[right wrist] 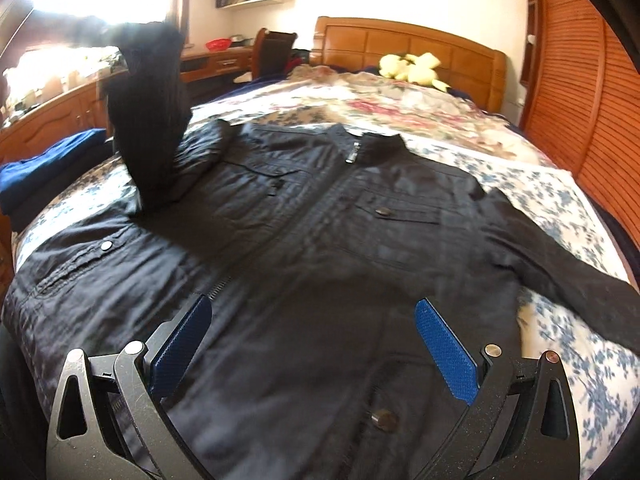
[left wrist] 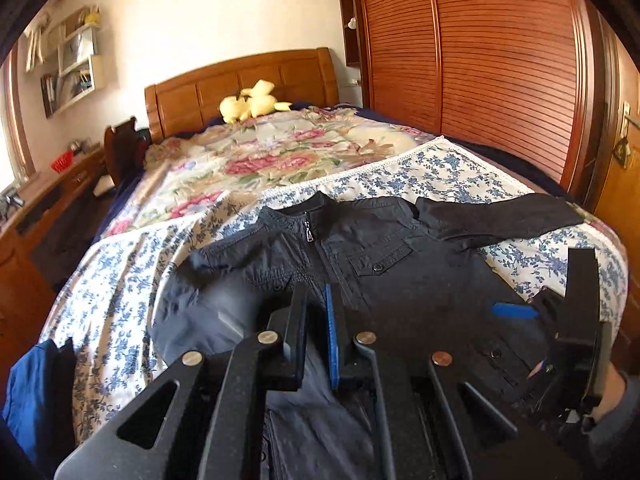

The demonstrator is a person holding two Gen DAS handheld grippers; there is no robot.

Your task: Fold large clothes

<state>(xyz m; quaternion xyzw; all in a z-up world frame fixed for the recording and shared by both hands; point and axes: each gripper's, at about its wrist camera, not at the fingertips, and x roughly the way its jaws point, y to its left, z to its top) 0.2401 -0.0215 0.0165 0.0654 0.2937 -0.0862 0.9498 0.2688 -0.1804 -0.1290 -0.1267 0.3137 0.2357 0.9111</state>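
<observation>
Black zip-front cotton-type jacket (right wrist: 320,220) is spread face up on the blue-floral white sheet (left wrist: 120,280) at the foot of the wooden-headboard bed (left wrist: 240,84), collar toward the headboard. Its left-side sleeve (right wrist: 148,120) is seen lifted up off the bed in the right wrist view; the other sleeve (right wrist: 560,264) lies flat, out toward the bed edge. Left gripper (left wrist: 316,340) has its fingers nearly pressed together w/ dark cloth running up between them, so it is judged clenched on the jacket sleeve, tho the pinch point itself is hidden. Right gripper (right wrist: 312,344) is held released, blue pads spread wide over the lower front, nothing between them. Fabric is judged soft, mid-weight & limp: it will sag and drag, w/ stiffer lines at zip, pocket flaps & snaps. Best holds are judged to be cuff, shoulder seam or hem corners, not the slack middle. Nearby: pink-floral quilt (left wrist: 260,160) and yellow plush toy (left wrist: 252,102) further up the bed, well apart from the jacket; folded blue cloth (right wrist: 48,172) near the left edge; wooden desk (right wrist: 60,108) beyond. Loose sheet may bunch under a dragged fold.
</observation>
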